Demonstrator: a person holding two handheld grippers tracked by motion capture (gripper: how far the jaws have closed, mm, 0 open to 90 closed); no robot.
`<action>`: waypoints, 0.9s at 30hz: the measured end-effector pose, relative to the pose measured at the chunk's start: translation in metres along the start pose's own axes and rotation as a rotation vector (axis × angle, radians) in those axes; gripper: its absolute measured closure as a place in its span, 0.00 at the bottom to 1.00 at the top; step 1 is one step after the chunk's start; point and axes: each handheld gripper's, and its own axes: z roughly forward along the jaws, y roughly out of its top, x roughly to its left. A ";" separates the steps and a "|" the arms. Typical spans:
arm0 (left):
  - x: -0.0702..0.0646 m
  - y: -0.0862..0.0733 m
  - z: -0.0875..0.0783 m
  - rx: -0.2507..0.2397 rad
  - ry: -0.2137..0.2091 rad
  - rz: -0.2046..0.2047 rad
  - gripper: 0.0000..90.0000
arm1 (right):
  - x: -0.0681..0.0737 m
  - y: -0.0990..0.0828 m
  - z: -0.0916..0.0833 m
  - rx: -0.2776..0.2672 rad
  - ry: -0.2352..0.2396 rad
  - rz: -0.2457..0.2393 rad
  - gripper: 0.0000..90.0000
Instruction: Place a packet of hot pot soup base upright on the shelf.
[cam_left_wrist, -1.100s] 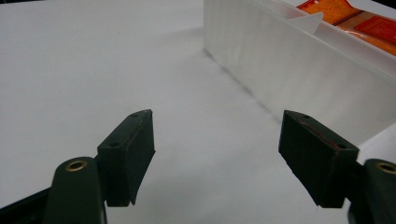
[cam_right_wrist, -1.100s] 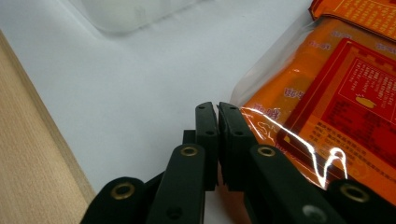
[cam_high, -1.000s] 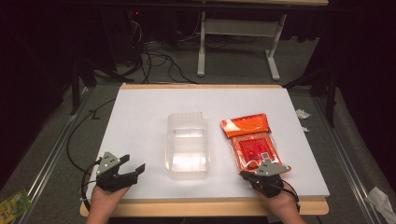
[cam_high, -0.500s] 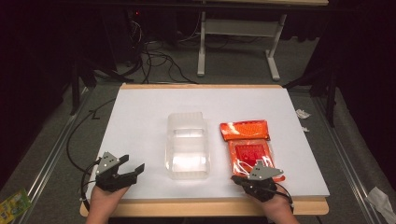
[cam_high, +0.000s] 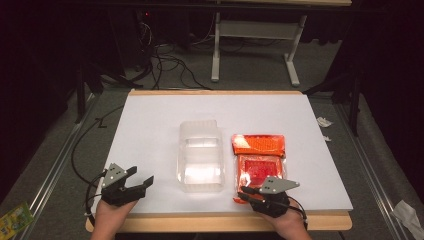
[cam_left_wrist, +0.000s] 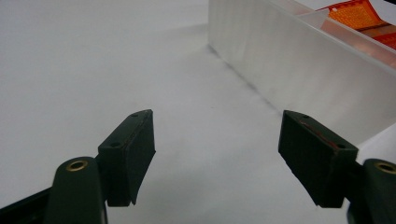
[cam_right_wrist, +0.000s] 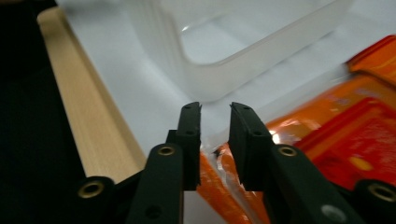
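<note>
Right gripper (cam_high: 246, 192) sits at the near edge of the flat orange plastic-wrapped packet (cam_high: 259, 159) on the white table (cam_high: 150, 130); its jaws have just been opening, a narrow gap now, nothing pinched. Packet lies just right of the clear rectangular plastic tray (cam_high: 201, 156). Left gripper (cam_high: 141, 176) rests near-left, jaws wide apart, empty.

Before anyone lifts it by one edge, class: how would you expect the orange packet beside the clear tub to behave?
The orange packet looks like thin, glossy film lying flat with a folded top, so it will probably sag rather than stay stiff. Its shiny wrinkled skin may slip between the right gripper's narrowly parted jaws. It seems light, so a push would likely slide it across the smooth white table.
</note>
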 end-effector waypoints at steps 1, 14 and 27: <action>0.000 0.000 0.000 -0.002 0.000 -0.002 0.31 | -0.004 0.000 -0.005 -0.017 -0.013 0.017 0.77; -0.001 -0.001 0.002 0.008 -0.001 0.007 0.31 | -0.084 -0.015 -0.033 -0.120 -0.244 0.272 0.47; 0.002 -0.006 0.001 -0.001 0.023 -0.016 0.31 | -0.164 -0.019 -0.017 -0.097 -0.261 0.443 0.31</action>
